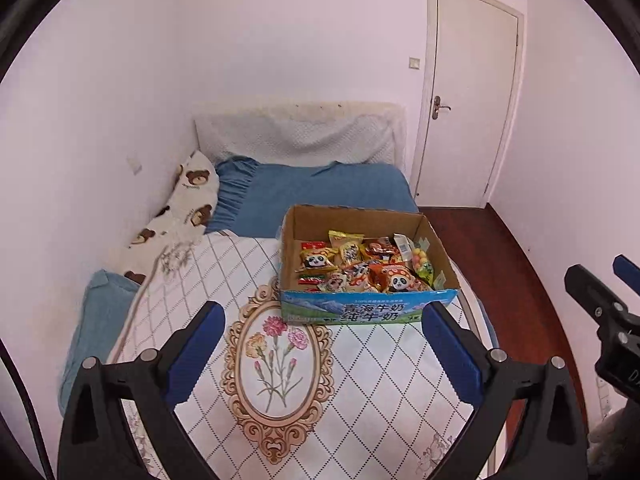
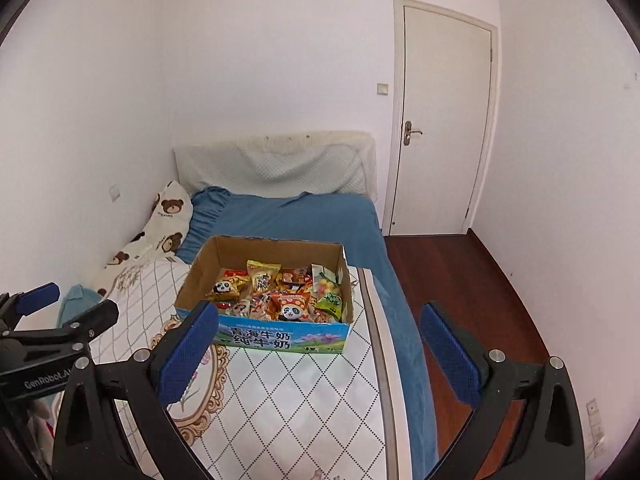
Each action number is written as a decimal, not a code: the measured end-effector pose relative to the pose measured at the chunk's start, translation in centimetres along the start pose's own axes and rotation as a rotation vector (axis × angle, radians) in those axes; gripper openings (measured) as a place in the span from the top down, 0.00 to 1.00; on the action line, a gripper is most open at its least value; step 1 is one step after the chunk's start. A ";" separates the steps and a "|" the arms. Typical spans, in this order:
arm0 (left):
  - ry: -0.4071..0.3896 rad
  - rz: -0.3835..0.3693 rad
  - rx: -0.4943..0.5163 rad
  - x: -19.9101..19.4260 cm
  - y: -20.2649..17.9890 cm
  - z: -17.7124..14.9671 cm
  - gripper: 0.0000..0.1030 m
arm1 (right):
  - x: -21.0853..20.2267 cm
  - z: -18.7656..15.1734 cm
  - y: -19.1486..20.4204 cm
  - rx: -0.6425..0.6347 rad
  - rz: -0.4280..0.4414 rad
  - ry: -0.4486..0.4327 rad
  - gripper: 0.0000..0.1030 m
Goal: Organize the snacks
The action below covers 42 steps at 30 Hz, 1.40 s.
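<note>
An open cardboard box (image 1: 366,310) with a blue printed front stands on the quilted mat (image 1: 192,280) on the bed. It holds several snack packets (image 1: 360,264), among them panda-print bags and a bag of coloured balls. My left gripper (image 1: 322,316) is open, its blue pads well apart, hovering short of the box. In the right wrist view the same box (image 2: 280,336) sits ahead and slightly left, and the snack packets (image 2: 280,292) fill it. My right gripper (image 2: 316,320) is open too, empty, near the bed's right edge.
A bear-print pillow (image 1: 188,208) lies along the left wall. A blue sheet (image 1: 320,188) covers the far bed, with a white headboard behind. A white door (image 1: 468,104) is shut at the back right. Dark wood floor (image 2: 472,280) runs along the bed's right side.
</note>
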<state>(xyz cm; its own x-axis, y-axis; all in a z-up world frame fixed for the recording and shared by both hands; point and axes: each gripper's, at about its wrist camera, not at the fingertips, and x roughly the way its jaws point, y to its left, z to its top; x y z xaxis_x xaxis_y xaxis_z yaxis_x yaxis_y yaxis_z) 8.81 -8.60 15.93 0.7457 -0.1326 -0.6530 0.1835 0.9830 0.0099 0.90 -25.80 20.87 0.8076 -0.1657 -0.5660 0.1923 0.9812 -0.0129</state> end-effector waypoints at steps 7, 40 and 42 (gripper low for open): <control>-0.017 0.001 -0.017 -0.6 0.5 0.2 0.02 | -1.3 -0.3 0.2 0.003 0.000 -0.014 0.00; 0.104 0.081 0.020 14.3 -1.2 1.5 0.00 | 18.1 -1.8 -1.5 0.045 -0.020 0.146 0.00; 0.104 0.084 0.024 14.4 -1.3 1.5 0.00 | 18.3 -1.9 -1.5 0.046 -0.022 0.149 0.00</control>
<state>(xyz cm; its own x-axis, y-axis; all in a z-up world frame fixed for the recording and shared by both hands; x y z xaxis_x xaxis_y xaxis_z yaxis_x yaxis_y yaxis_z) 20.28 -12.01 7.67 0.6891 -0.0351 -0.7239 0.1396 0.9866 0.0850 14.35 -30.15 8.91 0.7116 -0.1670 -0.6825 0.2369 0.9715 0.0092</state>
